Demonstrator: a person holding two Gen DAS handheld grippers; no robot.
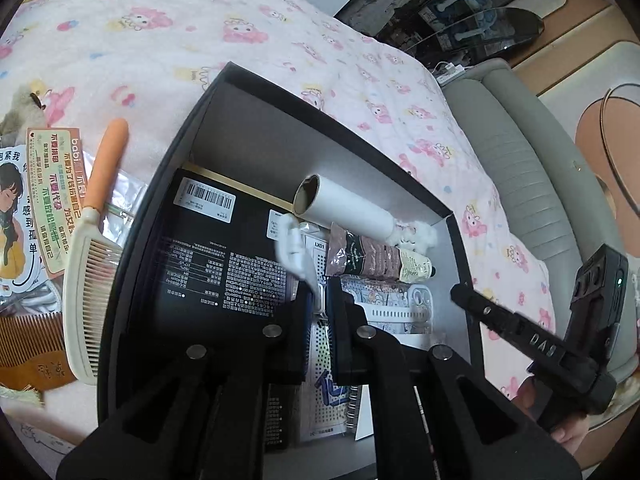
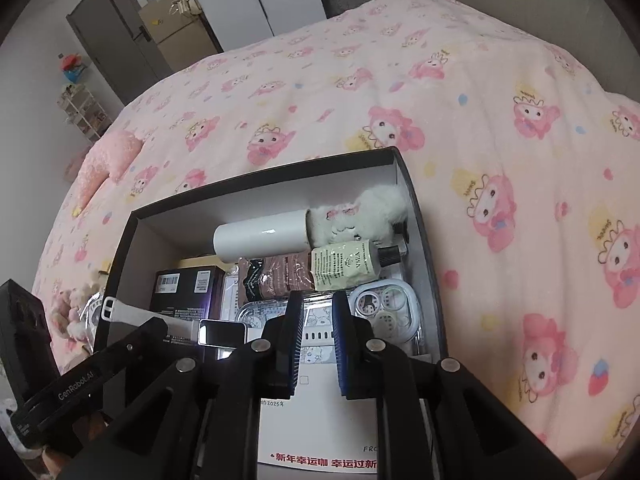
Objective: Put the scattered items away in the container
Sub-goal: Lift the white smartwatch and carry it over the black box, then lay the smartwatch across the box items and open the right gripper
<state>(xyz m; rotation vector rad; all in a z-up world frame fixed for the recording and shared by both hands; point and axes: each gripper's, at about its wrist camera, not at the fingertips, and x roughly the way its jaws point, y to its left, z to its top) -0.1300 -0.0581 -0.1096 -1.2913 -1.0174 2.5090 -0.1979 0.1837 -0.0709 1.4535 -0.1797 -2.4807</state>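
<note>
A black open box (image 1: 168, 184) (image 2: 424, 216) sits on the pink bed. It holds a white roll (image 1: 344, 208) (image 2: 260, 236), a black carton (image 1: 224, 240) (image 2: 184, 284), a brown pouch (image 1: 360, 258) (image 2: 276, 276), a cream tube (image 1: 416, 268) (image 2: 344, 266), a phone case (image 2: 384, 304) and a fluffy toy (image 2: 372, 212). My left gripper (image 1: 319, 300) is over the box, shut on a white smartwatch strap (image 1: 294, 250); the watch (image 2: 222, 332) shows in the right wrist view. My right gripper (image 2: 316, 328) hovers over the box, slightly open and empty.
Left of the box lie an orange-handled cream comb (image 1: 92, 240), a wooden comb (image 1: 28, 344), printed cards (image 1: 56, 196) and a plush toy (image 1: 20, 108). A grey headboard (image 1: 520, 184) runs along the bed's right edge. A pink pillow (image 2: 108, 160) lies far left.
</note>
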